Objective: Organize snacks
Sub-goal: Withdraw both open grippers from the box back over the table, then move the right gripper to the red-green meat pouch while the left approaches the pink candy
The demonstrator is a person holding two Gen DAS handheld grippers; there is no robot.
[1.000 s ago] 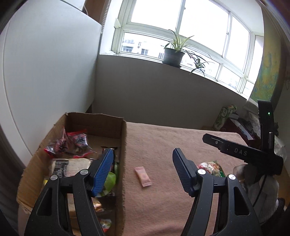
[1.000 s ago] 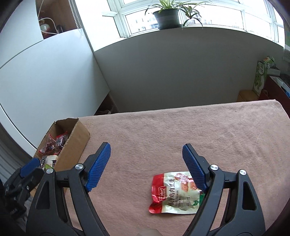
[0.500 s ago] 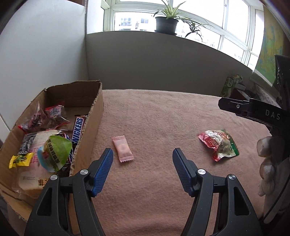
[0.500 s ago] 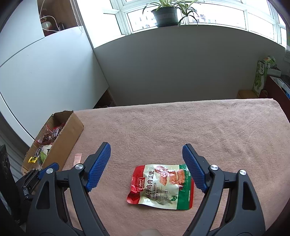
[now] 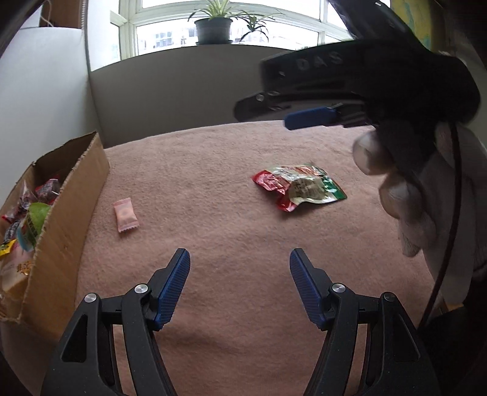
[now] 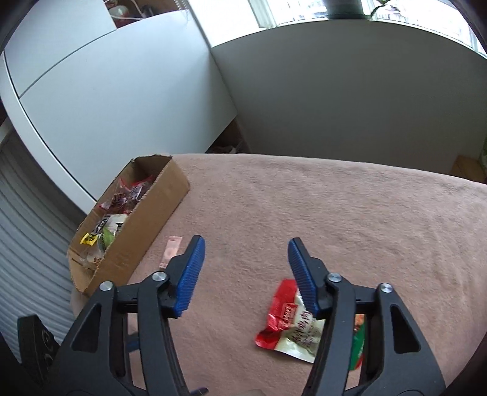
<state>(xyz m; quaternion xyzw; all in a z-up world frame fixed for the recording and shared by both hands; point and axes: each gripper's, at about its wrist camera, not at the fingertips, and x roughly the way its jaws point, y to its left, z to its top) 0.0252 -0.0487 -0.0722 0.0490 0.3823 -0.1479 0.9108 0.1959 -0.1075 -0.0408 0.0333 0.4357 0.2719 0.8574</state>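
A red, white and green snack pouch (image 5: 299, 186) lies on the pink cloth-covered table (image 5: 213, 170); it also shows in the right wrist view (image 6: 289, 323), partly under my right finger. A small pink wrapped candy (image 5: 125, 214) lies near the cardboard box (image 5: 57, 231), which holds several snacks; the candy (image 6: 171, 251) and the box (image 6: 143, 225) also show in the right wrist view. My left gripper (image 5: 239, 268) is open and empty, hovering short of both items. My right gripper (image 6: 246, 254) is open and empty above the pouch; it appears in the left wrist view (image 5: 310, 117).
A gloved hand (image 5: 404, 195) holds the right gripper at the right. A grey wall (image 6: 350, 100) and white cabinet (image 6: 106, 91) stand behind the table. A potted plant (image 5: 213, 29) sits on the windowsill. The table's left edge runs beside the box.
My left gripper has pulled away from the box and swung right over the open cloth. My right gripper has moved forward and left, so the pouch now lies under its right finger.
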